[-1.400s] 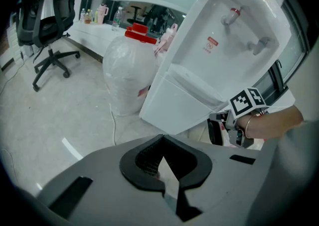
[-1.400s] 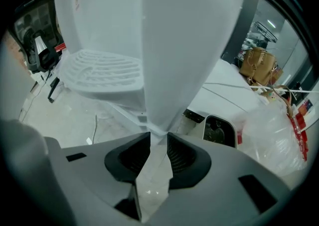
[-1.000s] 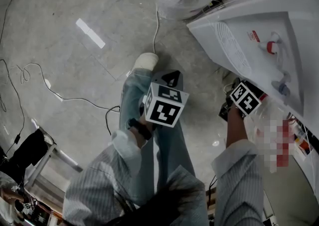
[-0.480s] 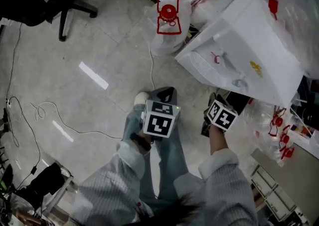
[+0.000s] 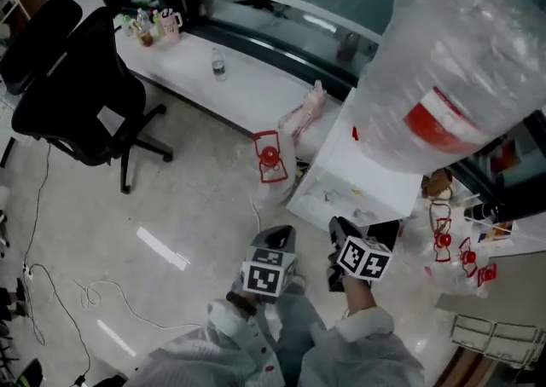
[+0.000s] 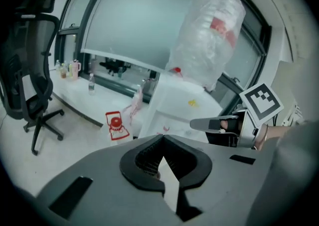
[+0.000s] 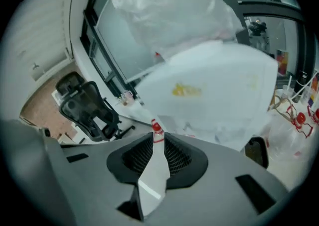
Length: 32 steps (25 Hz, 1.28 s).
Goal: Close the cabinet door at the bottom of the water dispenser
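The white water dispenser (image 5: pixel 345 185) stands just ahead of me, its big bottle (image 5: pixel 461 78) wrapped in clear plastic. Its bottom cabinet door cannot be made out from up here. My left gripper (image 5: pixel 278 237) hangs in the air to the left of the dispenser's front; its jaws meet at the tips around nothing (image 6: pixel 161 138). Beside it, close to the dispenser's front corner, is my right gripper (image 5: pixel 339 227). Its jaws have just been closing and still show a narrow gap with nothing in it (image 7: pixel 158 138). In the left gripper view the right gripper (image 6: pixel 202 124) points at the dispenser.
A plastic bag with red print (image 5: pixel 270 159) leans by the dispenser's left side. A black office chair (image 5: pixel 77 78) and a white counter (image 5: pixel 247 91) with a bottle (image 5: pixel 218 63) are at the back left. Cables (image 5: pixel 94 296) lie on the floor. More red-printed bags (image 5: pixel 452 245) sit right.
The head view has risen from close to the floor. Both grippers have come up with it, and the dispenser's top and bottle are now in sight.
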Available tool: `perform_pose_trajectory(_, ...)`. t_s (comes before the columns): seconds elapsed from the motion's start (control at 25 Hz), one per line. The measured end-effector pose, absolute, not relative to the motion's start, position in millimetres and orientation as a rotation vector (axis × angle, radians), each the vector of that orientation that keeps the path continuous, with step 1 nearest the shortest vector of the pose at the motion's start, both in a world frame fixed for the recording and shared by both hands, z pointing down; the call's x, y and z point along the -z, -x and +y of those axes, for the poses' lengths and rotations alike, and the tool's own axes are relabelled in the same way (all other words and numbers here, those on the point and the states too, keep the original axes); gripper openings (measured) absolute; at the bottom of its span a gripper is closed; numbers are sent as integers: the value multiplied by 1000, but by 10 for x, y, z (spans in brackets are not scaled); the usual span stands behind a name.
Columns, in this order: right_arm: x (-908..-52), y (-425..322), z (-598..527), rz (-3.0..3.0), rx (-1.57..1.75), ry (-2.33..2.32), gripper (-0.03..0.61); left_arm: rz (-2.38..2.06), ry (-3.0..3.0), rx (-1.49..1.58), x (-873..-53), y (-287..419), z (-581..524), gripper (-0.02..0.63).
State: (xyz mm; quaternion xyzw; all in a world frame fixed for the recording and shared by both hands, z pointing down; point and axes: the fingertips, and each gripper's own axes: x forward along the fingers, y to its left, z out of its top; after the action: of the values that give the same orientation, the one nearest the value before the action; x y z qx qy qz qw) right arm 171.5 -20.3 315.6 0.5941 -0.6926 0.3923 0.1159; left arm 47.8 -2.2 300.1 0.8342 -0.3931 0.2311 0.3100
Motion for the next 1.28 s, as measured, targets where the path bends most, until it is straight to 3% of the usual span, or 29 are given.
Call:
perform_pose_trajectory(0.28,-1371,-1103,-401,-2527,-829,-1748,26,-976,-2489,-455,-1740,-386,-374,11)
perform_pose_trajectory(0.48,-690,-760,-199,-2708,-657,-1722,15,-912,-2619,-353,-1083,-248,-357,11)
perform_pose_trajectory(0.84,-301,-452,110,-2636,-299,-1706,14,-850,-2722,-270,-643,-133,-102,11)
perform_pose_trajectory(1.28,-159,-441,16,-2599,-269,-1688,14,-873,-2750,-285,-551,-75,-229,11)
